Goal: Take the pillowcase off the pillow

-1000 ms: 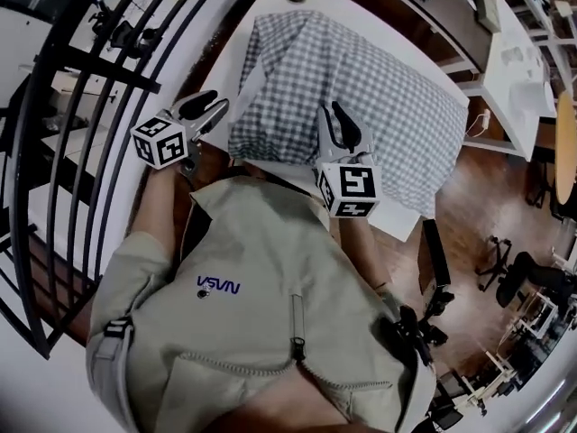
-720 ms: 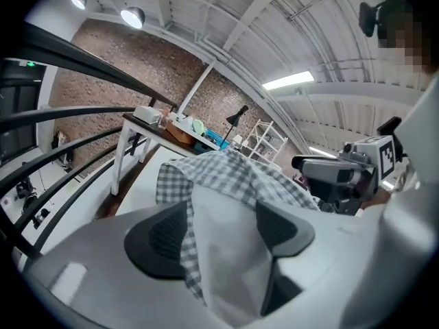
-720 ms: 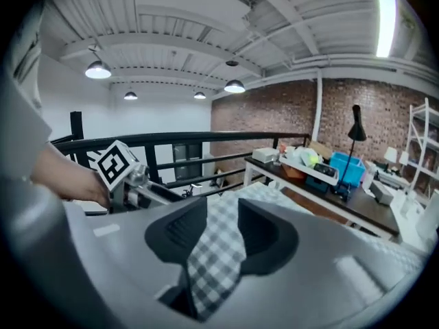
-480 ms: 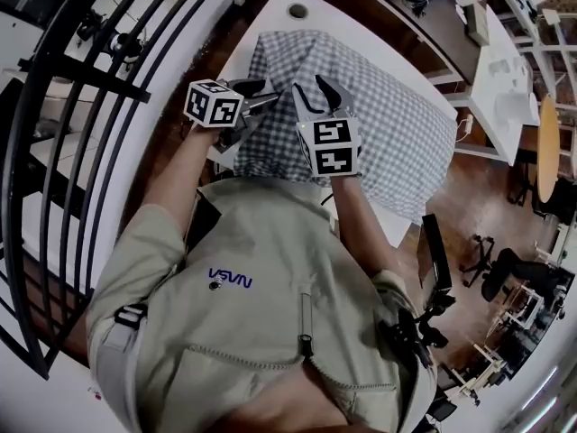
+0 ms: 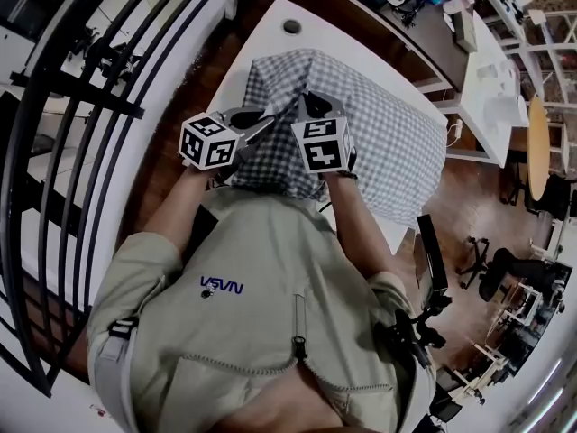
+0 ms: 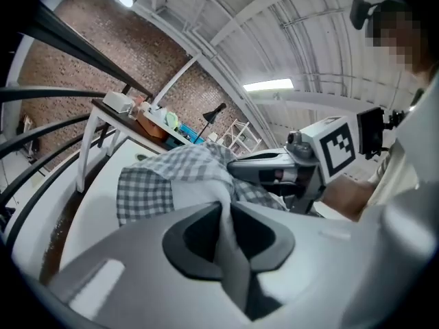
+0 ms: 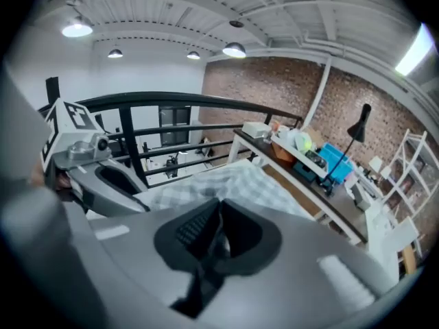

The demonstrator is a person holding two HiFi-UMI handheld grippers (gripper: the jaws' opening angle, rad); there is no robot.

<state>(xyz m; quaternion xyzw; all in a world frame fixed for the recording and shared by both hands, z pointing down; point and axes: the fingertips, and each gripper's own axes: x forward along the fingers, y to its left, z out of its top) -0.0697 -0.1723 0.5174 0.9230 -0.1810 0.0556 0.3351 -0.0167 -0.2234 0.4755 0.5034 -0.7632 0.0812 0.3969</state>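
Gripping | checked pillowcase [image 5: 388,142] is clamped at its near left end by left gripper [image 5: 268,120] and right gripper [image 5: 313,106], jaws just closed on cloth | pillowcase is laid across white table [image 5: 270,36].

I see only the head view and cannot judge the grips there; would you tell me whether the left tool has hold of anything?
Observer: Yes; the left tool has just been closing and now pinches a fold of white cloth next to the checked pillowcase.
Operator: Thank you, and the right tool?
Observer: The right tool has just been closing too; its jaws stand together, and I cannot tell whether cloth is caught.
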